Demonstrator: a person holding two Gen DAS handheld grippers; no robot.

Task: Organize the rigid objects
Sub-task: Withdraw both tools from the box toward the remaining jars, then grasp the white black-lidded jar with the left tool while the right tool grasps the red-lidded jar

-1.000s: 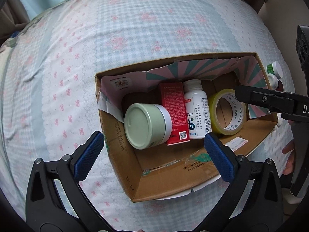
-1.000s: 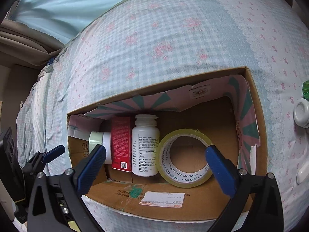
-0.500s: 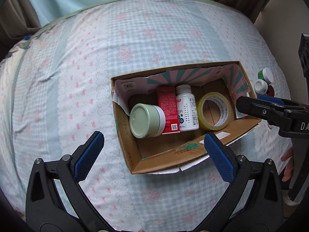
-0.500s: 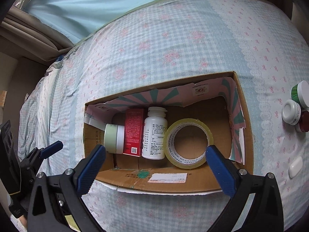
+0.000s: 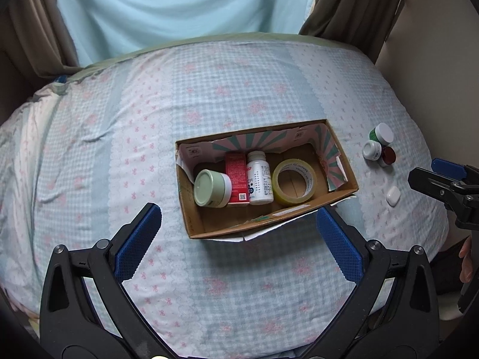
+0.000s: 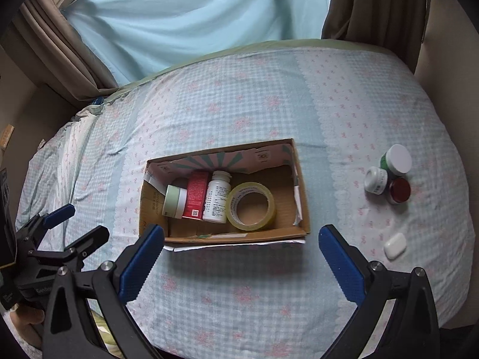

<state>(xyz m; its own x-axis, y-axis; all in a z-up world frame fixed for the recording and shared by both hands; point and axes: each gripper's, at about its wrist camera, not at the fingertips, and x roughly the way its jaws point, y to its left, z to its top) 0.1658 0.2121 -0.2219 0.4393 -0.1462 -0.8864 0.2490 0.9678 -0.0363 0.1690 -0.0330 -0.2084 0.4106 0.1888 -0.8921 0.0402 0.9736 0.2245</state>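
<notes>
An open cardboard box point(image 5: 194, 224) point(image 6: 239, 237) lies on the bed. Inside, side by side, are a pale green jar point(image 5: 211, 188) point(image 6: 174, 201), a red carton point(image 5: 236, 175) point(image 6: 196, 195), a white pill bottle point(image 5: 259, 178) point(image 6: 218, 197) and a roll of yellowish tape point(image 5: 295, 182) point(image 6: 251, 205). Right of the box stand three small jars: white-lidded green point(image 5: 381, 134) point(image 6: 396, 160), white point(image 5: 371, 151) point(image 6: 375, 181) and red-lidded point(image 5: 388, 155) point(image 6: 399, 191). A small white case point(image 5: 392, 195) point(image 6: 395, 245) lies nearer. My left gripper point(image 5: 238, 240) and right gripper point(image 6: 241, 258) are both open and empty, well back from the box.
The bed wears a blue-checked cover point(image 5: 239, 89) with pink flowers. Light blue curtain point(image 6: 194, 15) and brown drapes point(image 6: 374, 3) hang behind it. The bed's right edge drops off beside the jars. A hand point(image 5: 467, 258) holds the right gripper at the bed's right side.
Both grippers have pulled back and up from the box, so it looks much smaller. The jars and white case right of it have come into view. Both stay open.
</notes>
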